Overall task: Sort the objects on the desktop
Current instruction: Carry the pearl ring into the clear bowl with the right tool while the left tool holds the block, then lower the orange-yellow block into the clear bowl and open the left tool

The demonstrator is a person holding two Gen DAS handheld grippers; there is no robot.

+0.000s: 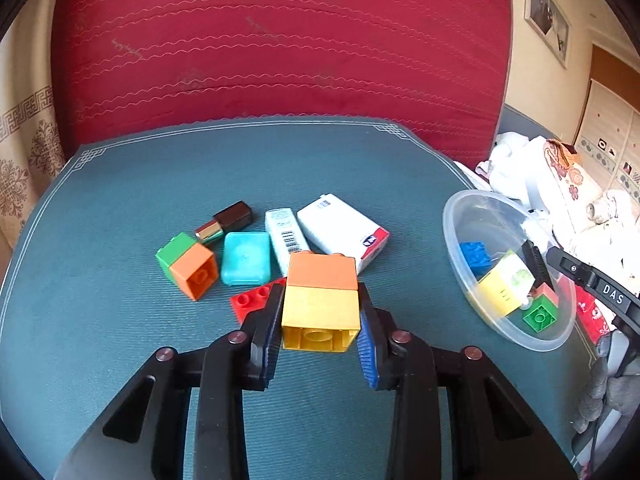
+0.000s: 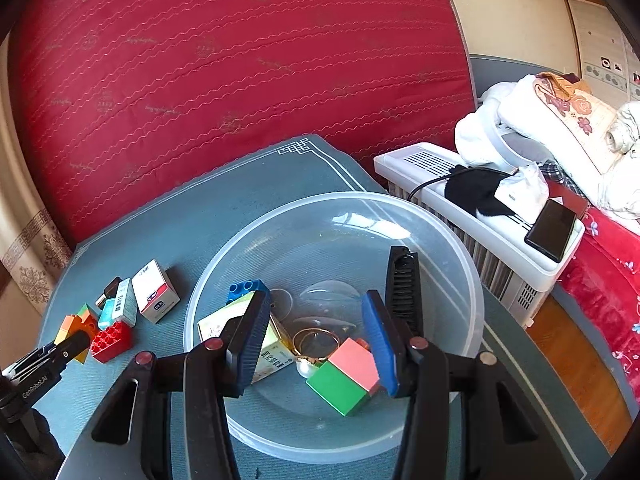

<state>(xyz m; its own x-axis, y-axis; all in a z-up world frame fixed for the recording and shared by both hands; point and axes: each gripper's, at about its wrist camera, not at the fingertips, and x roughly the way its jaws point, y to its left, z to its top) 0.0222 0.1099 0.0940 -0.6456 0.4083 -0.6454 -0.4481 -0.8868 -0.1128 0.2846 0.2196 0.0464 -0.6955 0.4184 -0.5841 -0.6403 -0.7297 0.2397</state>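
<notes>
My left gripper (image 1: pixel 320 328) is shut on an orange-and-yellow brick stack (image 1: pixel 320 300), held above the green mat. Behind it lie a red brick (image 1: pixel 254 302), a green-and-orange brick (image 1: pixel 188 264), a teal case (image 1: pixel 245 258), a lipstick (image 1: pixel 226 222) and two white boxes (image 1: pixel 344 232). My right gripper (image 2: pixel 316 344) is open over the clear plastic bowl (image 2: pixel 452 248). The bowl holds a pink-and-green brick (image 2: pixel 346 376), a blue brick (image 2: pixel 244 290), a yellow-white box (image 2: pixel 272 354), a black comb (image 2: pixel 404 284) and a gold ring with a pearl (image 2: pixel 316 340).
The mat (image 1: pixel 140 184) covers a small table in front of a red quilted mattress (image 1: pixel 280 40). A white heater (image 2: pixel 480 224) with a phone (image 2: pixel 554 228), cloth and bedding stands to the right of the table.
</notes>
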